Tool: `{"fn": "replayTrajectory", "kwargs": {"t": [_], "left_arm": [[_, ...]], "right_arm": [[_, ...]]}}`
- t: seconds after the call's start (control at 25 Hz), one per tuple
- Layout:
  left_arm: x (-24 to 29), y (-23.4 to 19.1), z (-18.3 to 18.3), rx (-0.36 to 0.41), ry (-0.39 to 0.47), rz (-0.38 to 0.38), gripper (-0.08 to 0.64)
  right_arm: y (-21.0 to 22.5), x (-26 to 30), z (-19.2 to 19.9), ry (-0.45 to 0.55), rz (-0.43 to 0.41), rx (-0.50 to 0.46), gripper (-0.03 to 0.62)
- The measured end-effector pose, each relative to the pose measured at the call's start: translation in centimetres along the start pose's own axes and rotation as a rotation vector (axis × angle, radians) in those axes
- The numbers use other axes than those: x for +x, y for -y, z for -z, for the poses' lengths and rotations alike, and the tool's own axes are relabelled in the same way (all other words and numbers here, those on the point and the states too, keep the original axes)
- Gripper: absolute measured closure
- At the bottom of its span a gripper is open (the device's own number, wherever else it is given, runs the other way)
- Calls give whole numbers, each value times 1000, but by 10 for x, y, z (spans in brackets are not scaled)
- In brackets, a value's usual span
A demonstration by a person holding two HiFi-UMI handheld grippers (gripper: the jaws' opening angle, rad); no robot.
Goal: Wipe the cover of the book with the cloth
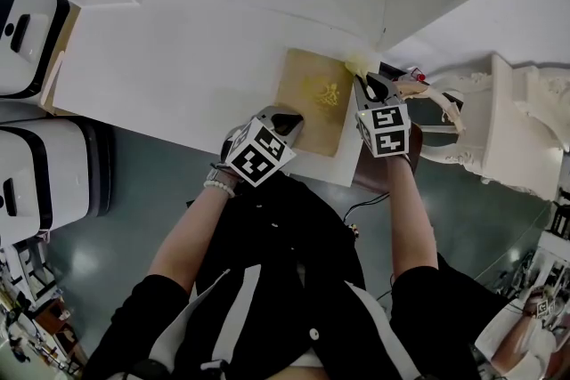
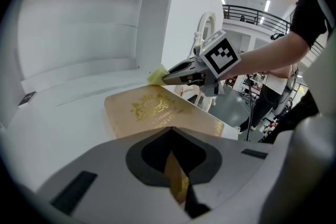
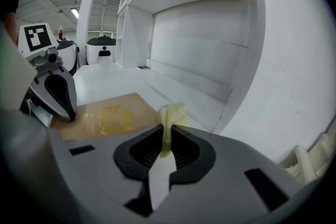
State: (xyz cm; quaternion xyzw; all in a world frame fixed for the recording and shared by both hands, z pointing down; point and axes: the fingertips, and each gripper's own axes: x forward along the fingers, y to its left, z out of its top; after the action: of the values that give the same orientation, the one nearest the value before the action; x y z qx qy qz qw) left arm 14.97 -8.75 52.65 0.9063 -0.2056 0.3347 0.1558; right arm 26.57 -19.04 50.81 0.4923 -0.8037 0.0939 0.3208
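The person wears a black short-sleeved top (image 1: 285, 267) crossed by broad white stripes, with a small white button (image 1: 313, 334) low on its front, and a bracelet (image 1: 218, 185) of pale beads on the left wrist. The left gripper (image 1: 287, 122) and the right gripper (image 1: 362, 81) look alike: smooth light-grey shells tapering to pointed jaws, dark-grey ribbed linings round the jaw hollow, and small black rectangular slots in the casing. The left cube (image 1: 259, 153) and the right cube (image 1: 385, 128) are white, printed with black square markers
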Motion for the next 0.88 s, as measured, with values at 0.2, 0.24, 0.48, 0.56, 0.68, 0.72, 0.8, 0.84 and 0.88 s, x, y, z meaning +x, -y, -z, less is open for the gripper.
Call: {"fn": "replayTrajectory", "kwargs": {"t": [0.2, 0.24, 0.48, 0.56, 0.68, 0.72, 0.8, 0.84, 0.88], "left_arm": [[1, -2, 3, -10, -7, -12, 560], [1, -2, 3, -11, -6, -11, 561], [2, -2, 3, -21, -2, -6, 561], [2, -2, 2, -20, -3, -6, 561], [2, -2, 3, -18, -3, -7, 561], [2, -2, 3, -18, -2, -7, 561], [1, -2, 4, -17, -2, -6, 561], [1, -2, 4, -17, -1, -5, 560], [1, -2, 4, -17, 1, -4, 561]], "right_arm": [[-6, 4, 6, -16, -22, -12, 554], [-8, 4, 7, -17, -27, -14, 554], [-20, -1, 10, -15, -54, -16, 554], [-25, -5, 13, -18, -67, -35, 554], [-37, -14, 19, -25, -91, -67, 554], [-41, -17, 20, -26, -98, -75, 554], [-49, -22, 23, -29, -111, -88, 554], [-52, -25, 25, -30, -116, -93, 554], [-56, -28, 26, -31, -121, -98, 554]]}}
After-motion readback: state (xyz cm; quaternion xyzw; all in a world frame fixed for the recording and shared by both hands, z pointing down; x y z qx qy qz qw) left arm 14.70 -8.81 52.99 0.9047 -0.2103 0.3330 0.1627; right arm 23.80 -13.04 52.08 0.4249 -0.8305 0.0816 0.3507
